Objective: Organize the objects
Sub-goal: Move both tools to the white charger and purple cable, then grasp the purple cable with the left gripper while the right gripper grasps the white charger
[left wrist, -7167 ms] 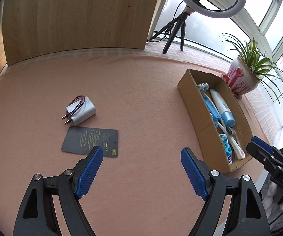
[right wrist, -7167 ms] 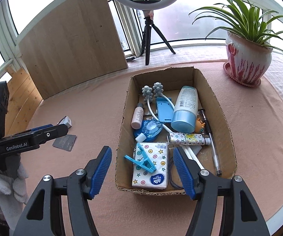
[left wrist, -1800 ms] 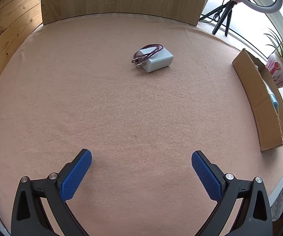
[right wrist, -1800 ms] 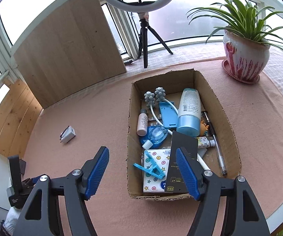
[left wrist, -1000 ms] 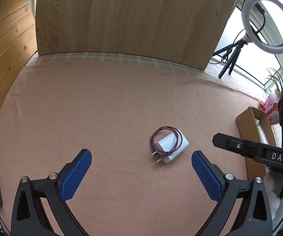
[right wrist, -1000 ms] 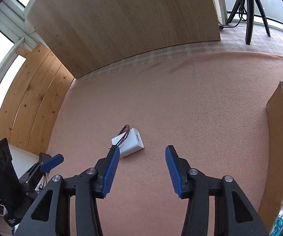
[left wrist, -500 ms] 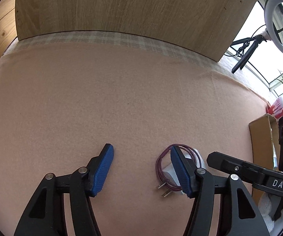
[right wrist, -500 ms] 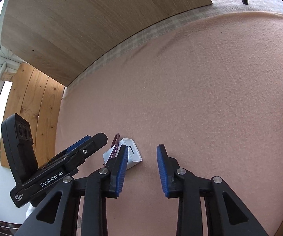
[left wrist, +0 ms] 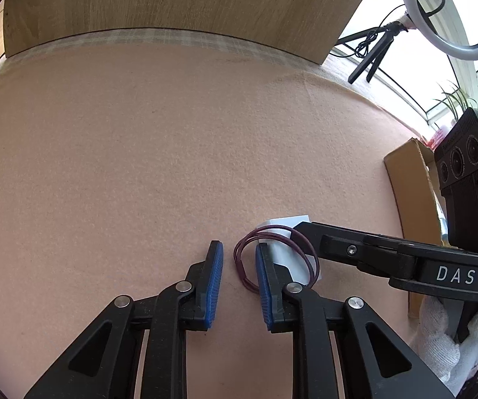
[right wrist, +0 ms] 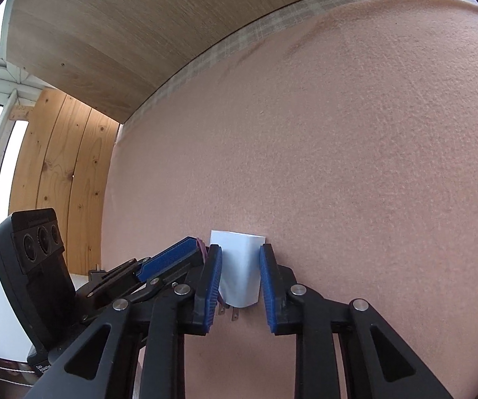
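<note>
A white plug charger [right wrist: 239, 266] lies on the pink felt table top [right wrist: 338, 133] with a purple cable loop [left wrist: 239, 267] on it. My right gripper [right wrist: 239, 267] straddles the charger; its jaws are closing and the blue pads meet both of its sides. The metal prongs [right wrist: 235, 314] point back at me. My left gripper [left wrist: 239, 259] is low over the charger's [left wrist: 285, 222] left end, jaws closing. One strand of the loop lies between the pads untouched, and the right finger [left wrist: 262, 266] stands inside the loop. The left gripper's pad [right wrist: 172, 256] shows beside the right one.
A cardboard box [left wrist: 408, 183] stands at the right behind the right gripper's arm [left wrist: 405, 259], held by a white-gloved hand [left wrist: 438, 332]. A wooden board [left wrist: 172, 0] leans at the table's back edge. A ring light on a tripod [left wrist: 451, 10] and a plant [left wrist: 455, 99] are by the window.
Both grippers have come down onto the charger. The left jaws have narrowed from wide apart to a small gap at the cable loop. The right jaws have drawn in around the charger body.
</note>
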Available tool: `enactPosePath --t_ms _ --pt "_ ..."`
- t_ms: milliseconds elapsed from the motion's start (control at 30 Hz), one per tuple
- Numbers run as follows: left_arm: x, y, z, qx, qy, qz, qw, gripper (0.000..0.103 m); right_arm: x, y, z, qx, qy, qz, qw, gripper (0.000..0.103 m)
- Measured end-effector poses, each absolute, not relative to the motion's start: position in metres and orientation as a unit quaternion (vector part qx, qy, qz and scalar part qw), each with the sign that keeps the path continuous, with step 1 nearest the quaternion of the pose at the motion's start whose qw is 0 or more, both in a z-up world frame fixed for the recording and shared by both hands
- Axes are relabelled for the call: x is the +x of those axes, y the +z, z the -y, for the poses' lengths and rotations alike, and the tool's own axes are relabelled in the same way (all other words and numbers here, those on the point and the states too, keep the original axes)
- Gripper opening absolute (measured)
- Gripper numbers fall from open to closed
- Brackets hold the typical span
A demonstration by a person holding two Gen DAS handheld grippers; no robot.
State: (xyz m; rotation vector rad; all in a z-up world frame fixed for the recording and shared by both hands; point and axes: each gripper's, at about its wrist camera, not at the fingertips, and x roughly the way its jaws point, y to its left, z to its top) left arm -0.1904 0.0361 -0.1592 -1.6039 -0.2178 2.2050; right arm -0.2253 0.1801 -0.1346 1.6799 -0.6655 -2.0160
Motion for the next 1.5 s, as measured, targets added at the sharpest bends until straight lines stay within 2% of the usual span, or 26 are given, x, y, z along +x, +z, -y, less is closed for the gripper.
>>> enactPosePath --t_ms 267,533,833,900,933,967,1033,1200,1267,1400,1500 --pt "-0.139 -0.159 -0.057 -0.565 0.793 0.06 0.22 0.018 -0.195 -0.141 -0.206 0.614 -0.719 0.236 0.224 0.021" --pt "-0.104 -0.159 -0.067 -0.564 0.79 0.059 0.234 0.015 -0.15 -0.138 -0.213 0.618 -0.731 0.19 0.217 0.021" --pt "-0.068 -0.144 -0.035 -0.565 0.794 0.039 0.219 0.016 -0.121 -0.126 -0.208 0.613 -0.744 0.138 0.226 0.021" --pt "-0.068 -0.141 -0.027 -0.57 0.793 0.043 0.211 0.019 -0.118 -0.117 -0.212 0.601 -0.756 0.134 0.224 0.021" --pt "-0.069 -0.139 -0.025 -0.571 0.792 0.044 0.214 0.024 -0.118 -0.113 -0.213 0.595 -0.762 0.13 0.22 0.023" --pt "-0.072 -0.137 -0.025 -0.567 0.795 0.039 0.212 0.031 -0.118 -0.109 -0.214 0.59 -0.767 0.127 0.217 0.029" --pt "-0.08 -0.138 -0.027 -0.566 0.799 0.03 0.2 0.04 -0.122 -0.104 -0.216 0.579 -0.779 0.123 0.207 0.041" --pt "-0.096 -0.143 -0.039 -0.561 0.805 0.029 0.19 0.04 -0.139 -0.097 -0.207 0.566 -0.793 0.117 0.192 0.046" --pt "-0.1 -0.146 -0.045 -0.561 0.806 0.018 0.186 0.04 -0.146 -0.098 -0.197 0.567 -0.796 0.097 0.191 0.049" --pt "-0.102 -0.152 -0.053 -0.562 0.807 -0.007 0.184 0.04 -0.153 -0.103 -0.178 0.569 -0.799 0.049 0.191 0.05" --pt "-0.102 -0.153 -0.056 -0.557 0.81 -0.015 0.181 0.029 -0.157 -0.107 -0.169 0.569 -0.801 0.025 0.187 0.05"
